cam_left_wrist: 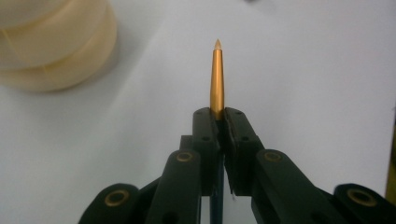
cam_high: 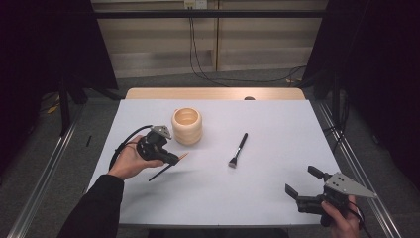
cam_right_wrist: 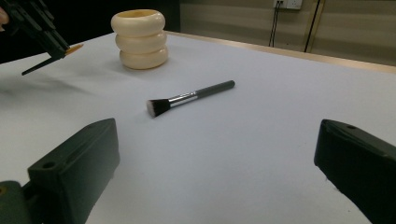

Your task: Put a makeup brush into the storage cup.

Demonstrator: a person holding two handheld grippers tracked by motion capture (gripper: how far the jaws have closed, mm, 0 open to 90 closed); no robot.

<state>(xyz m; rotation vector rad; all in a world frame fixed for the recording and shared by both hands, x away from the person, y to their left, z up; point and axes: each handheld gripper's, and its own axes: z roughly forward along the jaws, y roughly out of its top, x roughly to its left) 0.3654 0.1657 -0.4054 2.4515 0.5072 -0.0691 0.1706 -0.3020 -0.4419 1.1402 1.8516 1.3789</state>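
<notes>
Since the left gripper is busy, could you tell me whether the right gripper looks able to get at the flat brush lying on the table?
Probably yes: the right gripper is open, and bare table lies between it and the flat brush.

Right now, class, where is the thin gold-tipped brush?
The thin brush is clamped in the left claw, above the table's left side in the high view, near the cream holder.

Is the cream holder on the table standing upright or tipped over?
Upright: the cream ringed holder stands on its base on the table, open mouth facing up.
</notes>
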